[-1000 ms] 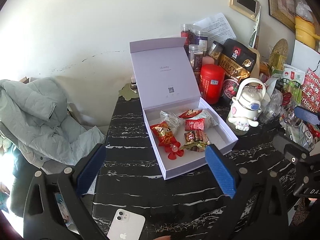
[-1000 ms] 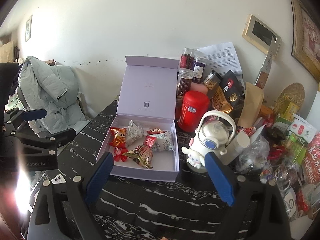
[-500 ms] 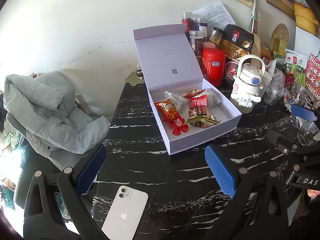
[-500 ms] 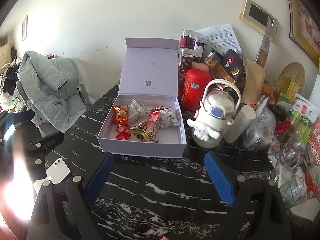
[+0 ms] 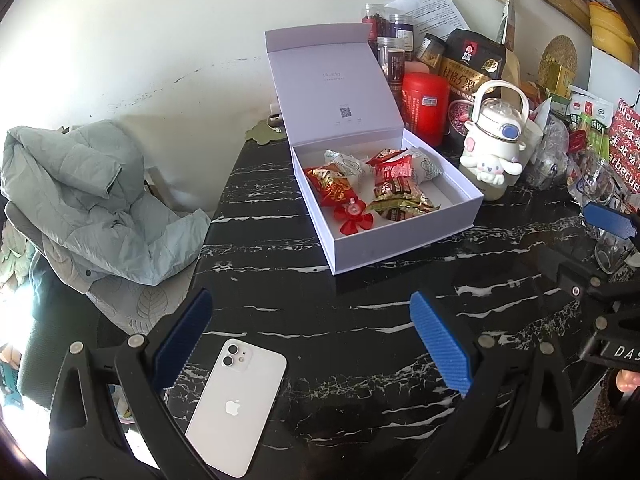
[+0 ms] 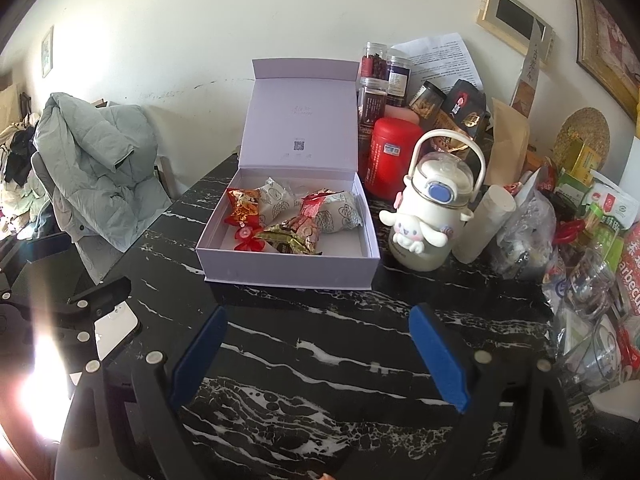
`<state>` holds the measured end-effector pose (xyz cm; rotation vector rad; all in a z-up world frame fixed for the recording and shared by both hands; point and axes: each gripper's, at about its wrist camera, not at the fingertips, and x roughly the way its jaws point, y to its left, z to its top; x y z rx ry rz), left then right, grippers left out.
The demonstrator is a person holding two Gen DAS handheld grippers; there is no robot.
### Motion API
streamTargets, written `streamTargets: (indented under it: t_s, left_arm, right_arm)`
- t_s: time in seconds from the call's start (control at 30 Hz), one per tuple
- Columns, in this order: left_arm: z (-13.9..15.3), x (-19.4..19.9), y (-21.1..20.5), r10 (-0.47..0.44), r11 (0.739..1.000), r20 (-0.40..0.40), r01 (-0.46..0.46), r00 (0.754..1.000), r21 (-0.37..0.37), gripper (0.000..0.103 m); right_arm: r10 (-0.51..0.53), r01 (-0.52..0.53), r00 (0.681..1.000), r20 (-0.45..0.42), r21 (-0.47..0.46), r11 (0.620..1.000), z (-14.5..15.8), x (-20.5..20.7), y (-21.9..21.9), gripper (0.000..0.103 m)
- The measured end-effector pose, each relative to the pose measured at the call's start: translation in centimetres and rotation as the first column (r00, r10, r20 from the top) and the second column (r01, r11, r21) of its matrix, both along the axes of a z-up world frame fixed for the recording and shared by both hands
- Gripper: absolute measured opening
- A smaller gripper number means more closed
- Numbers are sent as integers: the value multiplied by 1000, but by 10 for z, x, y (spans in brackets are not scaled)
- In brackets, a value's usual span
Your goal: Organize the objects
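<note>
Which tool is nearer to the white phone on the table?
Left. The left tool hovers open right over the white phone; the right tool is off to its side, above bare table.

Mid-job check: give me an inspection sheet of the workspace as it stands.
Surface: black marble table, bare near both grippers.
Job's things: lavender box open, lid upright; snack packets inside.
Clutter: white phone face down; red canister, character bottle, jars and bags along the wall.
Grippers: left gripper and right gripper open, holding nothing.
Cables: nothing seen.
Surroundings: grey jacket over a chair.
</note>
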<state>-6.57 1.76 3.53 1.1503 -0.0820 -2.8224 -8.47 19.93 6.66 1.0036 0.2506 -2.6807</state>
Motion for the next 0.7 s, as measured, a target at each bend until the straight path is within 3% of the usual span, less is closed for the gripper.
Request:
streamTargets:
  t_s: [0.7]
  left_arm:
    - [-13, -5, 6, -31, 999, 33, 30, 999, 14, 99]
  right_arm:
    - [7, -7, 1000, 22, -7, 1000, -11, -4, 2, 93]
